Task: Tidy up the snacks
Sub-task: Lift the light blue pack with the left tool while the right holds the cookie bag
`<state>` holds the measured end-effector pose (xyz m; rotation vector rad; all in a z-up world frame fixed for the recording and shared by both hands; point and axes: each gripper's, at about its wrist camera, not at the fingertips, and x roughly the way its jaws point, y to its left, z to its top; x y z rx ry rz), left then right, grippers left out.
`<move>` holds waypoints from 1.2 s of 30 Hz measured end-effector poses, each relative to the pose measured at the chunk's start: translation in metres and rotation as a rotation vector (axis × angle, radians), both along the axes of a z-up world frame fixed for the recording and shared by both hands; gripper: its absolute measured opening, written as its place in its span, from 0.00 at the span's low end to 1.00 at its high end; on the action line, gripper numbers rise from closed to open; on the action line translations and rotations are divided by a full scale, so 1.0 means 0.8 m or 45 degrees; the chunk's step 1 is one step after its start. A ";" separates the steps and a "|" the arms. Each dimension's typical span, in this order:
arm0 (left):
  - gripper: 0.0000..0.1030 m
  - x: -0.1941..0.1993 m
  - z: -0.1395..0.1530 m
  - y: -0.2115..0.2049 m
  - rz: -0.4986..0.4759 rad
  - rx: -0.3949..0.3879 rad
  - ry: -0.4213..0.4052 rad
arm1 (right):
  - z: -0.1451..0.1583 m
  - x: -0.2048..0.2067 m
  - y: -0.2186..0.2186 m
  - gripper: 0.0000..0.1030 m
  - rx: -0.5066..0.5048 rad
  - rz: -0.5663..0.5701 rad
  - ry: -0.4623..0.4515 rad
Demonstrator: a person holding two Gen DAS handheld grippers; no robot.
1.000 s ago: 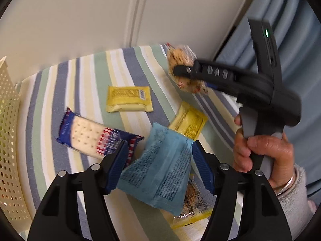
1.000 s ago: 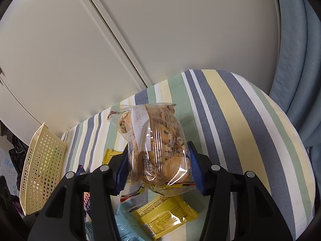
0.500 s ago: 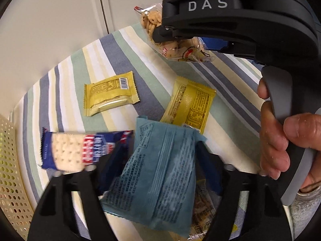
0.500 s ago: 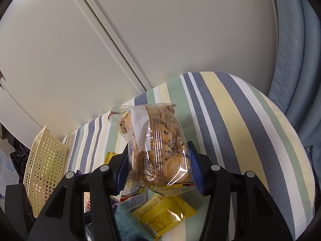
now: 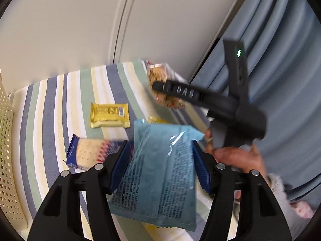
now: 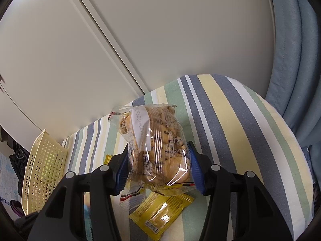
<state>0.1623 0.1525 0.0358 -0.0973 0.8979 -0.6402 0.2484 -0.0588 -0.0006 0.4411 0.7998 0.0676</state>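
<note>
My left gripper (image 5: 160,162) is shut on a light blue snack packet (image 5: 160,172), held above the striped cloth (image 5: 60,108). My right gripper (image 6: 158,170) is shut on a clear bag of small cookies (image 6: 156,144), also lifted; in the left wrist view that cookie bag (image 5: 160,82) and the right tool (image 5: 220,100) hang at the right. On the cloth lie a yellow packet (image 5: 109,115) and a blue cracker pack (image 5: 88,152). Another yellow packet (image 6: 160,214) lies under the cookie bag. A cream perforated basket (image 6: 42,172) stands at the left edge.
White cabinet doors (image 5: 80,26) stand behind the table. A blue curtain (image 6: 297,60) hangs at the right. A person's hand (image 5: 236,156) grips the right tool. The basket wall (image 5: 6,140) runs along the left of the left wrist view.
The left gripper has lifted and tilted back with the blue packet, which now hangs higher. The right gripper with the cookie bag has drawn away from the left camera.
</note>
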 end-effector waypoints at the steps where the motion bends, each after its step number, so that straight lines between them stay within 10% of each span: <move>1: 0.60 -0.001 0.007 0.004 0.012 -0.009 -0.014 | 0.000 0.000 0.000 0.52 0.000 0.001 0.000; 12: 0.61 0.001 -0.006 -0.003 -0.018 0.092 0.014 | 0.000 -0.003 -0.004 0.52 0.016 -0.009 -0.006; 18: 0.82 -0.002 -0.044 -0.053 -0.171 0.329 0.001 | 0.003 -0.005 -0.010 0.52 0.037 -0.020 -0.009; 27: 0.84 0.009 -0.079 -0.088 -0.238 0.598 -0.020 | 0.008 -0.006 -0.011 0.52 0.023 -0.020 -0.026; 31: 0.62 0.009 -0.079 -0.081 -0.240 0.555 -0.014 | 0.013 -0.007 -0.021 0.52 0.018 -0.044 -0.042; 36: 0.60 0.006 -0.063 -0.067 -0.171 0.432 -0.025 | 0.013 -0.006 -0.024 0.52 0.022 -0.055 -0.041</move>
